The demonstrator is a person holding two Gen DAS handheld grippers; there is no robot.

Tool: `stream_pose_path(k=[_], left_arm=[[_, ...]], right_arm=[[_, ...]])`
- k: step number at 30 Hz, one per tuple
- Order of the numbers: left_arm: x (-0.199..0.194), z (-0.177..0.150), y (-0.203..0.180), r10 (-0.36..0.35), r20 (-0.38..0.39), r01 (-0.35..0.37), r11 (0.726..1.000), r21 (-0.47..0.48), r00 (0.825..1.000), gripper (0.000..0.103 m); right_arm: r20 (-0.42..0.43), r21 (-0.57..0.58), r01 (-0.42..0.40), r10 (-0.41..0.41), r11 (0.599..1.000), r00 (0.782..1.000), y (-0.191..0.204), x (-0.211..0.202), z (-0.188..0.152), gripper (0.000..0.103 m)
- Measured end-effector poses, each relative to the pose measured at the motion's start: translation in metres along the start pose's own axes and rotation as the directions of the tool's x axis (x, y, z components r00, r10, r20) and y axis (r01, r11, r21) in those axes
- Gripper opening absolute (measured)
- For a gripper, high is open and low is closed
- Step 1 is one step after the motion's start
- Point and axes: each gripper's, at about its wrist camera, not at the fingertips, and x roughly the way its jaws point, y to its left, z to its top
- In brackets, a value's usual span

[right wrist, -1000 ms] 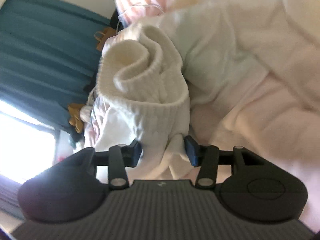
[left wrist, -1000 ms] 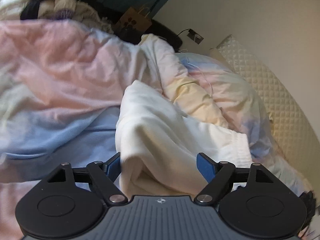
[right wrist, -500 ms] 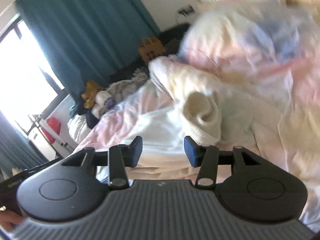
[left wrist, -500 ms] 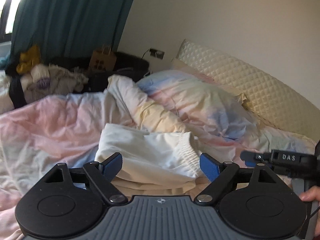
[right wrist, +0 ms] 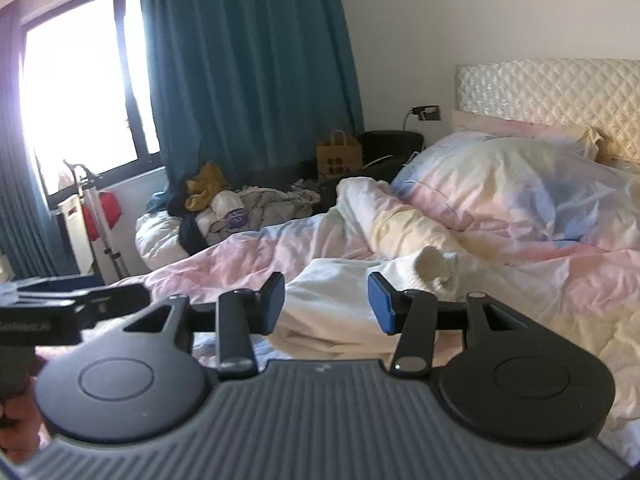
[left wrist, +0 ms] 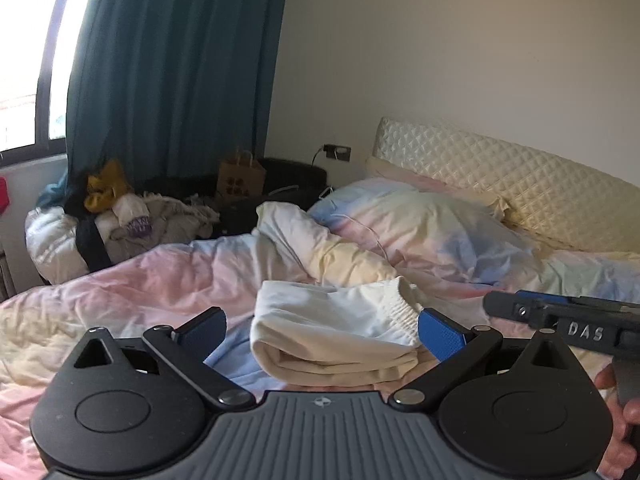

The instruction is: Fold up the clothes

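Observation:
A folded white garment [left wrist: 332, 332] with a ribbed elastic cuff [left wrist: 400, 308] lies on the pastel duvet [left wrist: 160, 280]. My left gripper [left wrist: 322, 330] is raised and drawn back from it; its jaws are opening wide and nothing sits between the blue pads [left wrist: 440, 334]. The right wrist view shows the same garment [right wrist: 340, 280] and its rolled cuff [right wrist: 434, 270] lying beyond my right gripper [right wrist: 327, 302], which stands open and holds nothing. Each gripper shows at the edge of the other's view: the right gripper [left wrist: 560, 320] and the left gripper [right wrist: 72, 308].
A pastel pillow [left wrist: 420, 224] and a quilted cream headboard [left wrist: 500, 176] lie at the right. A heap of loose clothes [left wrist: 120, 216] and a brown paper bag [left wrist: 240, 176] sit beyond the bed, under a teal curtain [left wrist: 180, 60]. A person's hand [left wrist: 616, 420] holds the right gripper.
Both grippers rose and pulled back from the garment, rolling level. The right one let go of the cuff it was closed around. The left jaws spread wider.

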Motion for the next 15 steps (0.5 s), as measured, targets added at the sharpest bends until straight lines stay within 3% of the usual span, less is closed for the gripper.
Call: stream_pose_path(k=[6,10,13,15], left_arm=[[-0.017,-0.022,0.011,0.029,0.035,-0.029,1.000,-0.011,0.999,0.103],[-0.014,-0.034,0.019,0.065,0.057,-0.064,0.998,-0.029,0.996,0.103],[-0.005,-0.037,0.027,0.077,0.046,-0.074,0.996,-0.055,0.996,0.103],[0.000,-0.039,0.029,0.108,0.045,-0.106,0.993,-0.044,0.993,0.103]], right_arm=[[-0.007,-0.058,0.005,-0.006,0.998,1.000,0.024,0.003,-0.027,0.055],[-0.025,-0.076,0.018,-0.020,0.997,0.999,0.025,0.016,-0.041,0.071],[-0.019,-0.072,0.059,-0.060,0.996,0.998,0.023,0.025,-0.049,0.090],[-0.030,-0.059,0.068,-0.070,0.996,0.997,0.021,0.032,-0.053,0.091]])
